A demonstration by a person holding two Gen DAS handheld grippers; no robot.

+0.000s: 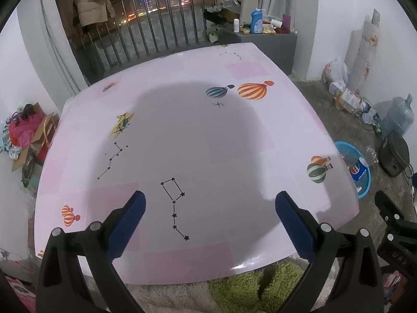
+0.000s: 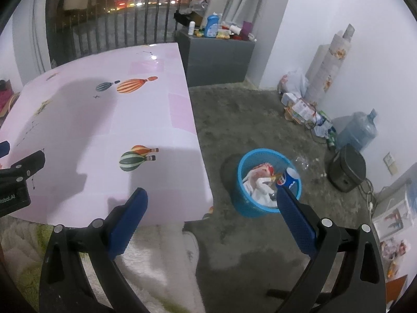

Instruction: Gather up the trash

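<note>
A blue waste basket (image 2: 246, 203) stands on the floor right of the table; it also shows in the left wrist view (image 1: 363, 182). It holds a blue Pepsi can (image 2: 288, 178), white crumpled paper (image 2: 260, 187) and a reddish wrapper (image 2: 265, 168). My left gripper (image 1: 209, 199) is open and empty above the pink balloon-print table (image 1: 182, 130), near its front edge. My right gripper (image 2: 212, 195) is open and empty, over the table's right front corner (image 2: 156, 120) and just left of the basket. No trash shows on the table top.
A grey cabinet (image 2: 216, 57) with bottles stands behind the table. Bags, boxes and a water jug (image 2: 358, 130) line the right wall. A dark appliance (image 2: 346, 168) sits on the floor right of the basket. A pile of bags (image 1: 26, 135) lies left.
</note>
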